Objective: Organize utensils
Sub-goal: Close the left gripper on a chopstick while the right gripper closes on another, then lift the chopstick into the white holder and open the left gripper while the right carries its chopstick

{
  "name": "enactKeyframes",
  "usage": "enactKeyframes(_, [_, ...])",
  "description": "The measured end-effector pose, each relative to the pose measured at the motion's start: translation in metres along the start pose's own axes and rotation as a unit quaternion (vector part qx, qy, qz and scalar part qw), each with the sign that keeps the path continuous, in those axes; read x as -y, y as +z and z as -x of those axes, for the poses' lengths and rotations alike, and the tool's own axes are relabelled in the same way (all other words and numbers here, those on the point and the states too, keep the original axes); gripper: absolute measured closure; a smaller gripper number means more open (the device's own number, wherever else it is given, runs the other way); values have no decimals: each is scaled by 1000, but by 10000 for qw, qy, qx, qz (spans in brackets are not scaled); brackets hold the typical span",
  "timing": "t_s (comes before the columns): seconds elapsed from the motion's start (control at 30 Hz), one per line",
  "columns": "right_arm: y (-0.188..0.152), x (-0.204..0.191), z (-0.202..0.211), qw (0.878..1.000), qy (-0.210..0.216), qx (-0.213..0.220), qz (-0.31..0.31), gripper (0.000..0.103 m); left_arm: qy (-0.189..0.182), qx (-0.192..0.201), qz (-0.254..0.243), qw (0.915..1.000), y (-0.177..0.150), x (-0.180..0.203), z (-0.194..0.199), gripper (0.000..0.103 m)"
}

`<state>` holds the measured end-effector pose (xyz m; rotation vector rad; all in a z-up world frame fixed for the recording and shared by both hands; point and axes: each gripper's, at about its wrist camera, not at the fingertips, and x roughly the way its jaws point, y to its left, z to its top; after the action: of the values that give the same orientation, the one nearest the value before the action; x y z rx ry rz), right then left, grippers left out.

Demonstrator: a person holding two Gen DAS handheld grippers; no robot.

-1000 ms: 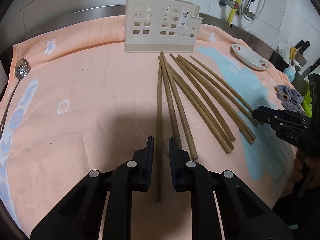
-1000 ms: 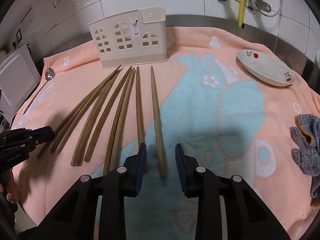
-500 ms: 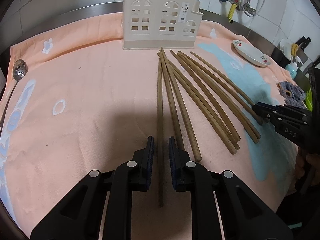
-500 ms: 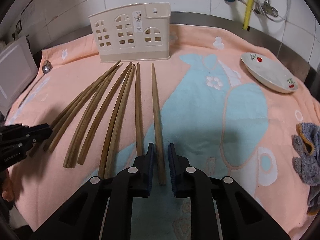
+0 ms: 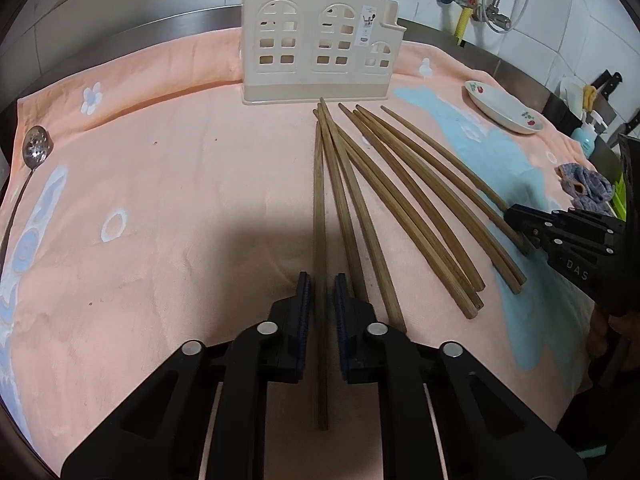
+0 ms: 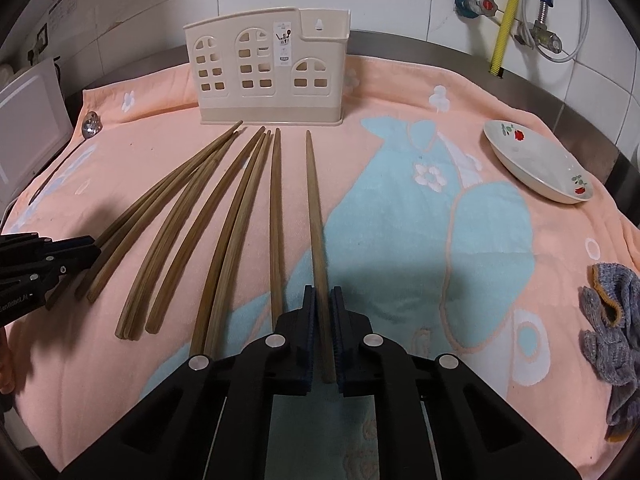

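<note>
Left-wrist view: the left gripper (image 5: 320,292) sits low over the peach towel (image 5: 160,208), its blue-padded fingers (image 5: 303,300) drawn in narrowly on either side of the leftmost chopstick (image 5: 319,208). Thin gaps show on both sides of the stick, so whether the pads actually pinch it cannot be told. The stick's butt end runs back between the finger arms toward the near edge of the towel.

Right-wrist view: the right gripper (image 6: 323,300) is closed on the rightmost chopstick (image 6: 314,208), pads pressed against both sides near its thick end, the tip pointing toward the cream utensil holder (image 6: 270,68). That stick lies apart from the others, across the towel's blue whale print.

Between the two held sticks, the remaining chopsticks (image 6: 224,220) fan out on the towel, tips gathered just in front of the holder, butt ends spread toward the near edge. The holder, shaped like a house front with window cut-outs, stands upright at the far edge of the towel against the steel counter rim.

A slotted spoon (image 5: 35,148) lies along the towel's left edge. A white floral dish (image 6: 536,168) rests near the far right corner, and a grey knit cloth (image 6: 612,344) is bunched at the right edge.
</note>
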<state>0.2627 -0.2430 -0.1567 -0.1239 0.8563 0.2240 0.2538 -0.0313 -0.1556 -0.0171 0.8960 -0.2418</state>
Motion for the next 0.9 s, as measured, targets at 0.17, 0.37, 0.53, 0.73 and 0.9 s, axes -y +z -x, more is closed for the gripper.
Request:
enactKeyframes(0.17, [2, 1, 5, 9999, 48, 62, -90, 97, -24, -4, 52, 10000, 2, -2, 2, 98])
enactKeyframes(0.37, [18, -5, 37, 9987, 14, 507, 29, 97, -18, 243, -3, 9997, 14, -2, 19, 98])
enactKeyframes(0.53, [38, -6, 66, 9952, 41, 972, 59, 97, -20, 534, -71, 9985, 29, -3, 40, 98])
enactKeyframes(0.73, [70, -8, 85, 9910, 202, 1316, 147, 97, -66, 838, -143, 9964, 58, -6, 61, 98])
enactKeyframes(0.9, [112, -2, 104, 9876, 344, 1513, 247, 97, -37, 1094, -329, 9934, 87, -2, 79, 98])
